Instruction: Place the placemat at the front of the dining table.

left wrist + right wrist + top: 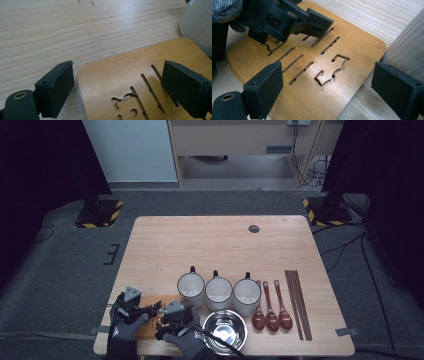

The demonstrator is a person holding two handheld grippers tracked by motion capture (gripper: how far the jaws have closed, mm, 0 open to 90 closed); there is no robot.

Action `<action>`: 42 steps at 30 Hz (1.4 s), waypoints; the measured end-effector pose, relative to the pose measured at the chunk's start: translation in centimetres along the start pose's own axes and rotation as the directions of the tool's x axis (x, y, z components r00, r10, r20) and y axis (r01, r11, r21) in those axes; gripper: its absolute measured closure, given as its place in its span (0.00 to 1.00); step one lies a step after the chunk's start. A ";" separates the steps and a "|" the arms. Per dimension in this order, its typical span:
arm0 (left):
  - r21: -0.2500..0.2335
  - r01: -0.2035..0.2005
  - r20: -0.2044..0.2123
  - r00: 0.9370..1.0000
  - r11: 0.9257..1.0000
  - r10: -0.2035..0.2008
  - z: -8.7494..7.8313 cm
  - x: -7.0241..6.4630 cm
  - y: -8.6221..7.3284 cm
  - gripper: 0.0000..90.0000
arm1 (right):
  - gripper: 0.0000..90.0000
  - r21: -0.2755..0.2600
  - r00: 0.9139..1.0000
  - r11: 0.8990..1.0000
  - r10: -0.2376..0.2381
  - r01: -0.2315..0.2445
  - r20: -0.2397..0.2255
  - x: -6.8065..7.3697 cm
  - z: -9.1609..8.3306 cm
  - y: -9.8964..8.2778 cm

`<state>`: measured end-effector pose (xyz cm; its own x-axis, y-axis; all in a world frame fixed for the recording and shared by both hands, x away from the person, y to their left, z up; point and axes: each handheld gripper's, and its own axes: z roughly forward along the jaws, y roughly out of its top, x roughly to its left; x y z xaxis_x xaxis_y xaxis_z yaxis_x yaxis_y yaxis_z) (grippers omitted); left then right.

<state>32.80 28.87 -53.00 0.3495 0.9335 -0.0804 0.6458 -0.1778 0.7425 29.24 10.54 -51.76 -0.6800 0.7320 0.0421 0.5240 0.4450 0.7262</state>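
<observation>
The flat bamboo board with cut-out slots [312,75] lies on the light wooden table [220,245] at its near left corner, just left of the nearest ribbed white mug [191,289]. Over the board hover both grippers: the left gripper [117,85] with jaws spread across a corner, nothing pinched, and the right gripper [324,85] likewise spread wide. Right of the board sits a steel bowl [225,330].

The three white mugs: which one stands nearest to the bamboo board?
The leftmost mug. It stands right beside the bamboo board, where both grippers are; the middle mug and the right mug stand farther away, toward the spoons.
</observation>
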 end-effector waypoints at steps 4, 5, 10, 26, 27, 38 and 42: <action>-0.001 0.004 0.001 1.000 1.000 -0.004 0.0 0.0 0.0 0.11 | 0.11 0.000 1.000 1.000 -0.001 0.001 -0.002 0.0 0.0 0.0; -0.001 0.004 0.001 1.000 1.000 -0.004 0.0 0.0 0.0 0.11 | 0.11 0.001 1.000 1.000 -0.002 0.002 -0.001 0.0 0.0 0.0; 0.007 -0.002 0.002 1.000 1.000 0.002 0.1 0.0 0.0 0.11 | 0.11 0.004 1.000 1.000 0.000 0.000 0.001 -0.1 0.1 0.0; 0.008 0.027 -0.002 1.000 1.000 -0.027 0.7 0.8 0.4 0.10 | 0.12 0.007 0.999 0.999 0.031 -0.032 0.004 -0.3 0.6 0.1; 0.009 0.027 -0.002 1.000 1.000 -0.027 0.8 0.8 0.5 0.10 | 0.12 0.007 0.999 0.999 0.034 -0.034 0.002 -0.3 0.7 0.2; 0.006 0.031 -0.001 1.000 1.000 -0.031 1.0 0.9 0.7 0.10 | 0.12 0.016 0.998 0.998 0.061 -0.061 0.020 -0.4 1.7 0.4; 0.003 0.034 0.004 0.999 0.999 -0.034 1.1 0.9 0.6 0.10 | 0.11 0.013 0.997 0.997 0.069 -0.069 0.025 -0.4 1.8 0.5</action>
<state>34.28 29.27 -53.33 0.3301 0.9377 -0.1084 0.6594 -0.1469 0.7373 30.71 11.44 -52.67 -0.6293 0.7736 0.0752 0.5767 0.3999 0.7124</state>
